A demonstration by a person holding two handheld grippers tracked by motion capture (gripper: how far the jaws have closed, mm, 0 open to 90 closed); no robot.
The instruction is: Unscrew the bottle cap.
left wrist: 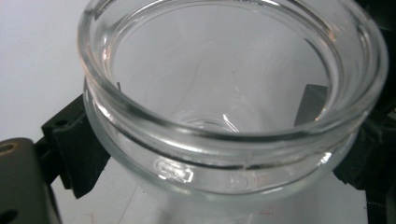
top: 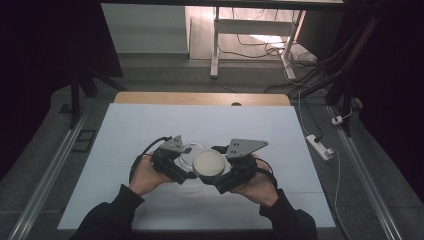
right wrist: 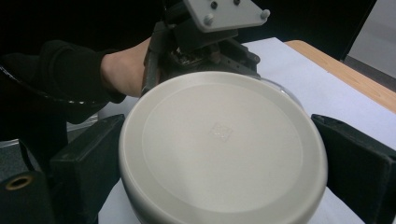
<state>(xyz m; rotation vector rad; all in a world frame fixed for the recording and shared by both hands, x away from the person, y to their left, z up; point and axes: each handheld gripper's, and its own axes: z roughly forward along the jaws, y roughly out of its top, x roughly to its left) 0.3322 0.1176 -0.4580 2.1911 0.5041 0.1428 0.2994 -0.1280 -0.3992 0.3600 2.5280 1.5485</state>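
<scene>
Between the jaws, left side: left gripper (top: 186,165) clamps the clear glass jar (left wrist: 233,93) below its rim, mouth open toward the camera.
Jar position: just left of the lid, over the white table (top: 150,125).
Right side: right gripper (top: 212,182) jaws spread wide, gripping the round beige lid (right wrist: 222,147) edge to edge.
</scene>
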